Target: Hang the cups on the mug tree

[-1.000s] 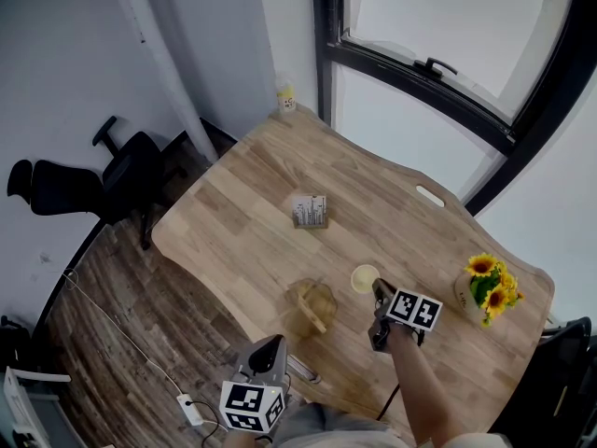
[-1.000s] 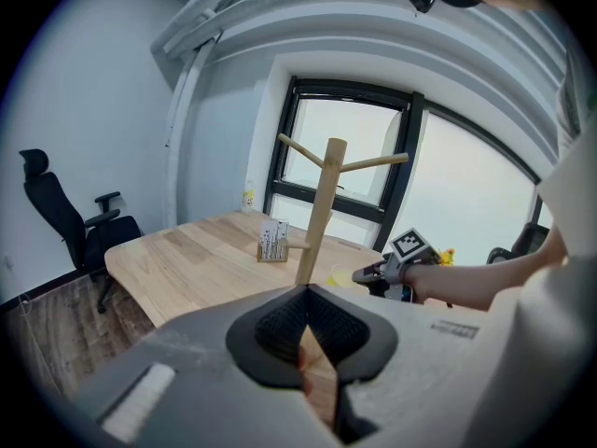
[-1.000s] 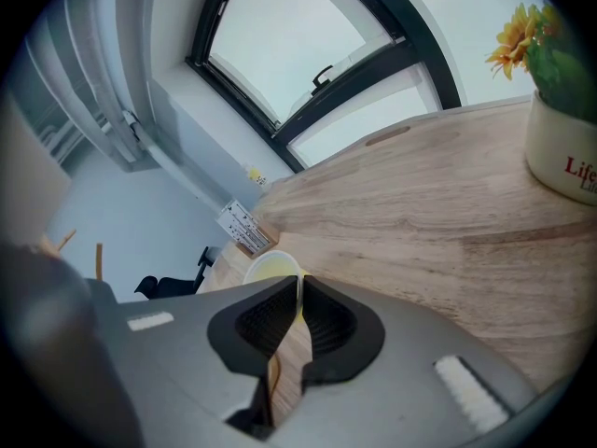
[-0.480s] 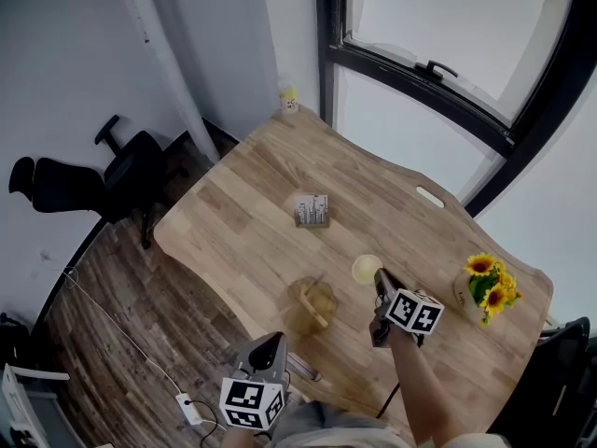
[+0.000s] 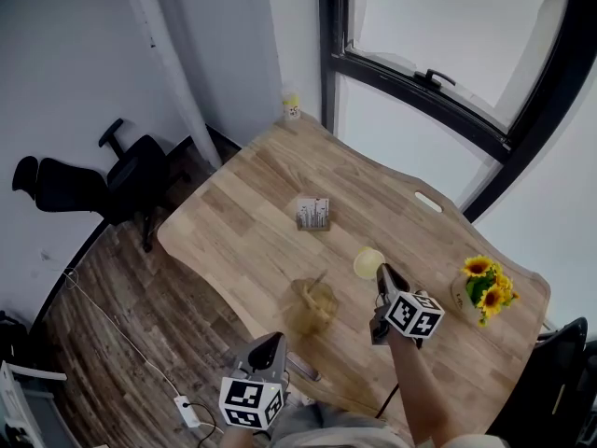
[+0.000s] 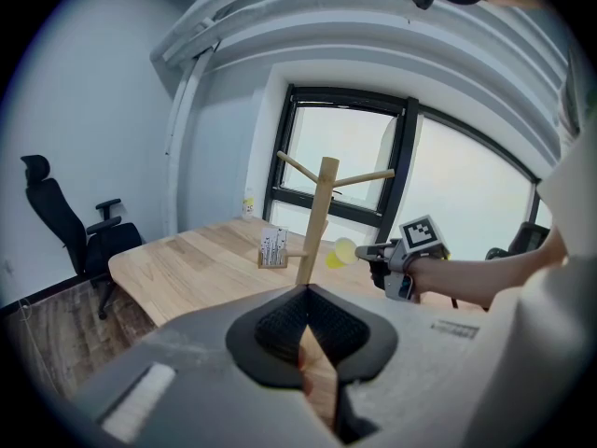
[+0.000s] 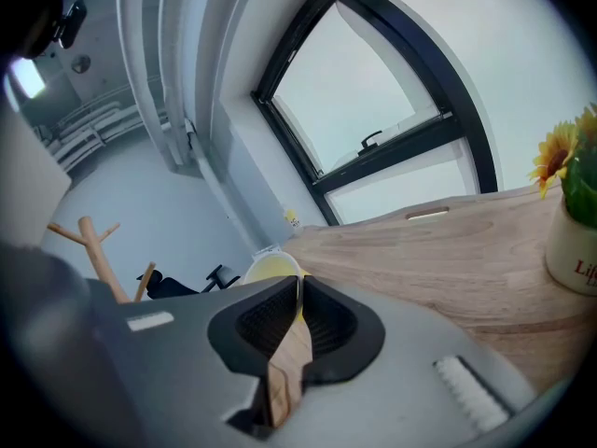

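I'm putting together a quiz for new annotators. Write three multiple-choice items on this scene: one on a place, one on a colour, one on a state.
1. Where on the table do the sunflowers stand?
A) near its right end
B) at its far corner by the window
C) in its middle

2. What colour is the cup?
A) red
B) yellow
C) blue

3. What is the right gripper doing?
A) open, empty
B) shut on the cup
C) shut, empty

Answers:
1 A: the head view shows them by the right edge.
2 B: it looks pale yellow in every view.
3 B: the right gripper view shows its fingers pinching the cup's wall.
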